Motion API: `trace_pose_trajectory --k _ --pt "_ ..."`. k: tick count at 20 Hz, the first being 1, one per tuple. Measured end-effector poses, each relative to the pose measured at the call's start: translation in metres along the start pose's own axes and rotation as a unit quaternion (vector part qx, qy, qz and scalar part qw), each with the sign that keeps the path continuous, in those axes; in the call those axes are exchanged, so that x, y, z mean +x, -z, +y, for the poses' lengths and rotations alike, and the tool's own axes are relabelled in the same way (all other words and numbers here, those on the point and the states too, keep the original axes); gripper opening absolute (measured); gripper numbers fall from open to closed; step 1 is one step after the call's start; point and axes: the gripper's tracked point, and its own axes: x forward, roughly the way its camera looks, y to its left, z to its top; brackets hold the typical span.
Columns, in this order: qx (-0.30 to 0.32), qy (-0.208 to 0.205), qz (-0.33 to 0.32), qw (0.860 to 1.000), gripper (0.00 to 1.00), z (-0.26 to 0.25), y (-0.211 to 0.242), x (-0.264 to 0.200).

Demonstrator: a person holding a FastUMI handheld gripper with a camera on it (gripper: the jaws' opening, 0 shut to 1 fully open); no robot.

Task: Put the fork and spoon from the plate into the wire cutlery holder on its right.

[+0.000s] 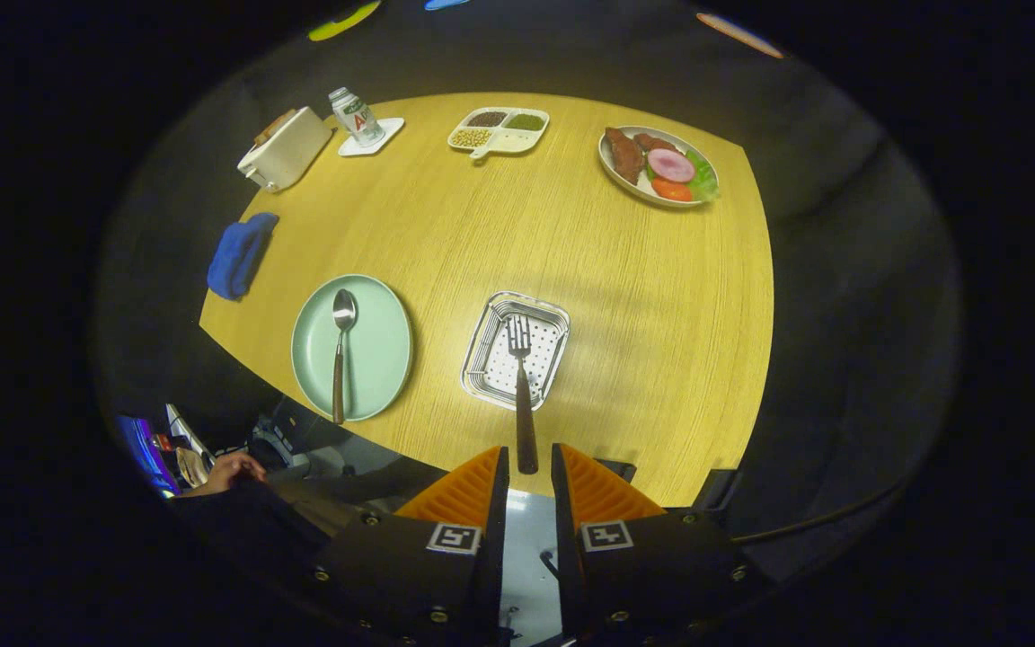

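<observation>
We count one cloth (241,255), one plate (383,359) with one spoon (340,350) on it, one holder (516,349) to its right; one fork (521,395) hangs tines-first over the holder, handle end pinched between both fingers of the gripper (529,467), held high above the table (643,296)

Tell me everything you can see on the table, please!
table: 1, yellow wood, round
plate: 1, pale green, left of holder
spoon: 1, wooden handle, on green plate
wire cutlery holder: 1, silver, right of plate
fork: 1, tines over holder, handle between fingers
cloth: 1, blue, table's edge
toaster: 1, white, far side
bottle: 1, on coaster
divided tray: 1, white
food plate: 1, far side
gripper: 1, fingers around fork handle; contact unclear
</observation>
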Motion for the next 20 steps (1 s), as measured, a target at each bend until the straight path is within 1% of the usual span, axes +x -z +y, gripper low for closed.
trace_pose_trajectory --k 2,5,8,12,16,18,20 --pt "0.004 -0.001 -0.017 1.000 0.26 0.018 0.013 -0.005" --pt "0.006 -0.015 -0.031 0.999 0.26 0.055 0.029 0.001" --pt "-0.013 -0.028 -0.038 0.999 0.27 0.094 0.040 0.015" --pt "-0.041 -0.060 -0.041 0.996 0.26 0.146 0.037 0.035" --pt "-0.067 -0.085 -0.039 0.993 0.27 0.189 0.023 0.061" --pt "-0.079 -0.092 -0.032 0.992 0.26 0.207 0.017 0.074" --pt "-0.093 -0.088 -0.029 0.991 0.26 0.218 0.011 0.087"
